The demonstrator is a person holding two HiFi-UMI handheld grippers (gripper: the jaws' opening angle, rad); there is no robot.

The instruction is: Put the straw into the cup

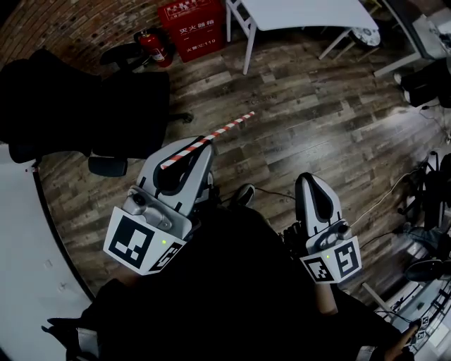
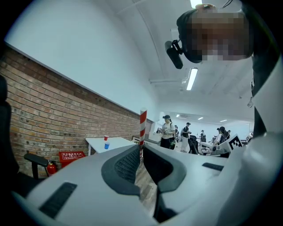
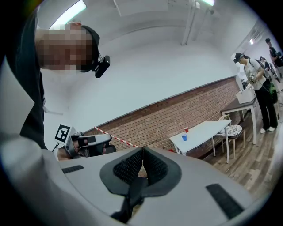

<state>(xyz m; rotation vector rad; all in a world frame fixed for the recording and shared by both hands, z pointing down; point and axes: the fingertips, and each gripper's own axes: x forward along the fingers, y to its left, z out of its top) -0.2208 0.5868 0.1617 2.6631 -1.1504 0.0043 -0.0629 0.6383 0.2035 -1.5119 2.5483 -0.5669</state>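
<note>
Above the floor (image 1: 317,106), the left gripper (image 2: 141,149) pinches the striped straw (image 1: 218,132). The right gripper (image 3: 142,150) has its jaws together, empty. Far off, a red cup (image 3: 186,129) and a blue cup (image 3: 184,137) seem to stand on a table (image 3: 208,128).

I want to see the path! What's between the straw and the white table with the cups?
Just wooden floor between straw and table, in the head view.

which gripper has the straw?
The left gripper: its jaws clamp the red-and-white striped straw. The right gripper is shut with nothing between its jaws.
</note>
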